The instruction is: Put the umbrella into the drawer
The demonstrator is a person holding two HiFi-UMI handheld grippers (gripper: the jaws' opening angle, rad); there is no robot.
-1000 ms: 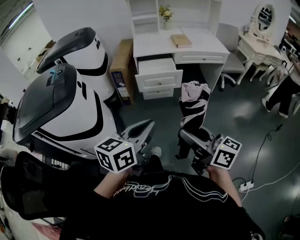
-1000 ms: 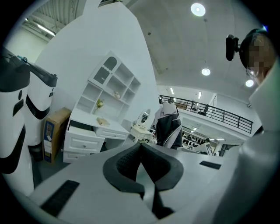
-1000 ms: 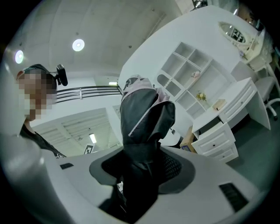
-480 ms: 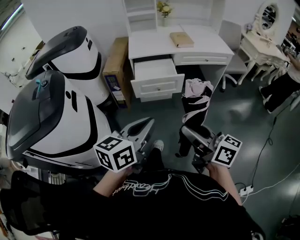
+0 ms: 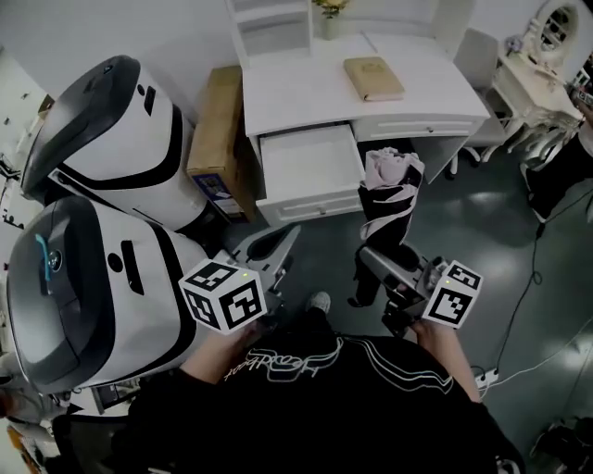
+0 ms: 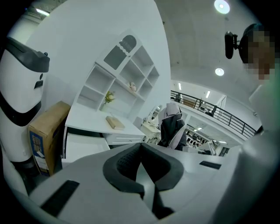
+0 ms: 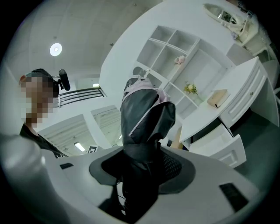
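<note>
One folded umbrella (image 5: 389, 194) stands upright in the right hand-held gripper (image 5: 378, 266), whose jaws are clamped on its lower part. It hangs in the air just in front of the single pulled-out drawer (image 5: 306, 165) of the desk (image 5: 306, 93), while the left hand-held gripper (image 5: 278, 243) has its jaws pressed together on nothing. The umbrella looks light, with loose, slippery cloth over a stiff core, so the tightly strapped lower part seems the sound place to hold.

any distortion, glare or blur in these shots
Left gripper view: strong fisheye, dark corners, the shelves bend, a ceiling lamp blows out. Right gripper view: same fisheye, the umbrella up close looks slightly soft. Head view: even light, the desk sharp.
</note>
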